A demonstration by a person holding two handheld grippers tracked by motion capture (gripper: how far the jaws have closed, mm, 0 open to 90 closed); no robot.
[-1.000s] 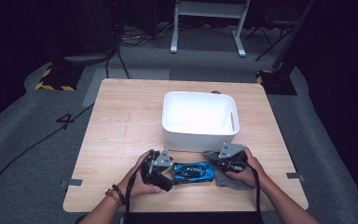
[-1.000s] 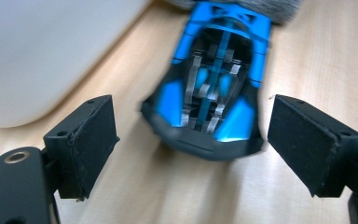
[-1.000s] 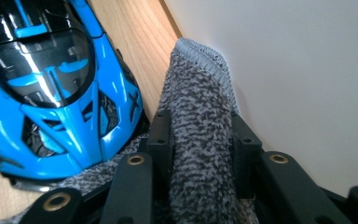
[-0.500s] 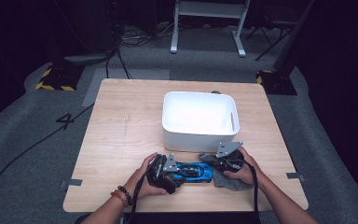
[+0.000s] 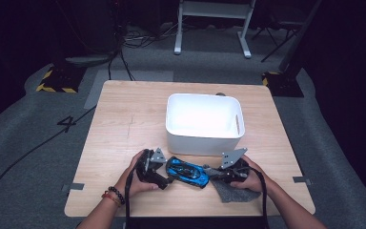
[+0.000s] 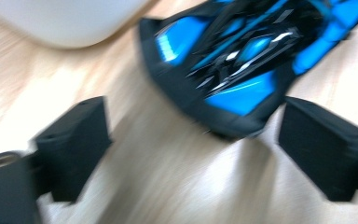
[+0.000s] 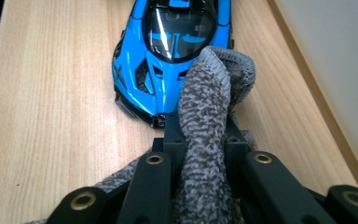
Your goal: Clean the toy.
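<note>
High view: a blue and black toy car (image 5: 187, 171) lies on the wooden table (image 5: 124, 124), near its front edge and just in front of a white bin (image 5: 204, 124). The left tool (image 5: 164, 172) sits at the car's left end and the right tool (image 5: 214, 172) at its right end, each held in one of the person's hands.

In the left gripper view, the left tool's jaws stand wide apart, one at each side of the picture, and have just been opening. The car's nearest end (image 6: 235, 70) lies just ahead of the gap between them, and neither pad presses on it, so the tool is released. The picture is blurred.

In the right gripper view, the right tool (image 7: 200, 126) is clenched on a grey knitted cloth (image 7: 205, 140). The cloth bunches up between the jaws, and its folded tip lies against one end of the car (image 7: 168, 60), over the blue bodywork beside the dark window. More of the cloth trails back under the tool onto the table. The bin's wall runs along the right edge of that view.
</note>
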